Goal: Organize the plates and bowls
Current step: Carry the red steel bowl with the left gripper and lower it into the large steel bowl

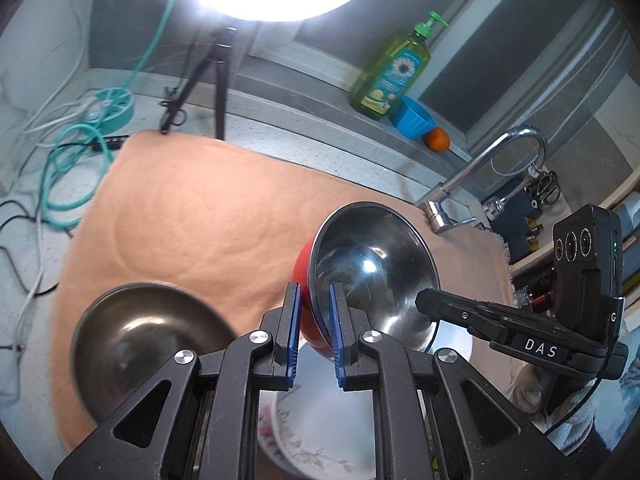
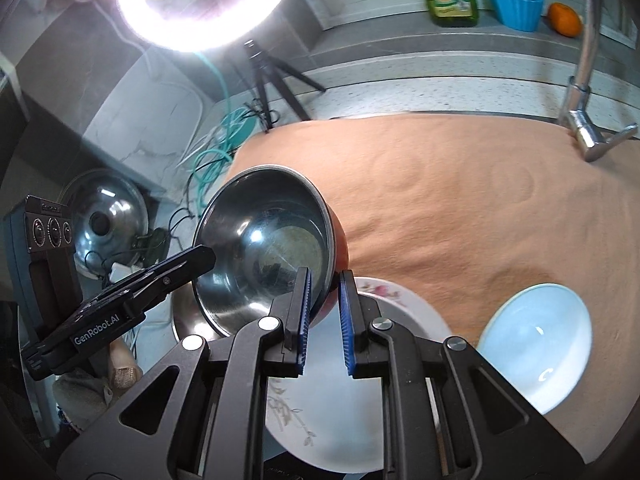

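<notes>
A bowl, red outside and steel inside point(image 1: 372, 264) point(image 2: 264, 248), hangs tilted above the orange cloth point(image 1: 192, 216) point(image 2: 460, 208). My left gripper point(image 1: 314, 292) is shut on its near rim. My right gripper point(image 2: 324, 276) is shut on the opposite rim, and each gripper shows in the other's view point(image 1: 424, 300) point(image 2: 204, 256). Below the bowl lies a white floral plate point(image 1: 320, 420) point(image 2: 384, 296). A second steel bowl point(image 1: 148, 340) rests on the cloth to the left. A pale blue-white bowl point(image 2: 536, 340) sits on the cloth to the right.
A ring light on a tripod point(image 1: 220, 80) stands behind the cloth, with teal cables point(image 1: 72, 160) beside it. A green soap bottle point(image 1: 396, 68), blue cup point(image 1: 412, 116) and orange point(image 1: 438, 139) sit on the ledge. The faucet point(image 1: 480, 168) rises at the cloth's right end. A steel lid point(image 2: 104, 216) lies left.
</notes>
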Tool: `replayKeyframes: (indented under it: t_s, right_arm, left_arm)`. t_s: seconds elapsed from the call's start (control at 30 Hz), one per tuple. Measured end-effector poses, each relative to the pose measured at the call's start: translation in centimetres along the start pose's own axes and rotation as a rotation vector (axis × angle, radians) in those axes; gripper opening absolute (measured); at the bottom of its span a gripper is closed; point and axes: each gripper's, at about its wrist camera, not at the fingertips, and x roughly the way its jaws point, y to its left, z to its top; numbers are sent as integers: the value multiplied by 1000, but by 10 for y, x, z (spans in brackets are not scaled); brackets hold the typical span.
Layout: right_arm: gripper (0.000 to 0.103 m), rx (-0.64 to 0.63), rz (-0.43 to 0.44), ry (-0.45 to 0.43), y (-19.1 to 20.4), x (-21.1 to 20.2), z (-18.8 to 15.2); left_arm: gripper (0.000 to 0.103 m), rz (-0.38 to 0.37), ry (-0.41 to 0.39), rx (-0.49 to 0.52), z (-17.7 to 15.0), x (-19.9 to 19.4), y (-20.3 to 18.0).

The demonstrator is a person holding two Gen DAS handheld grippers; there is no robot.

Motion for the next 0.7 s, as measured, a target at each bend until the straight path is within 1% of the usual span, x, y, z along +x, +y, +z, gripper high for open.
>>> replayKeyframes:
  t_s: [0.47,0.7]
  right_arm:
    - [14,-109,49,73,61,30,-9]
    - [14,-168,60,130,89,54,-16]
  left_arm:
    - [12,47,-42,-110,-25,-40,50]
    - [12,83,-50,-162,-36,-55,74]
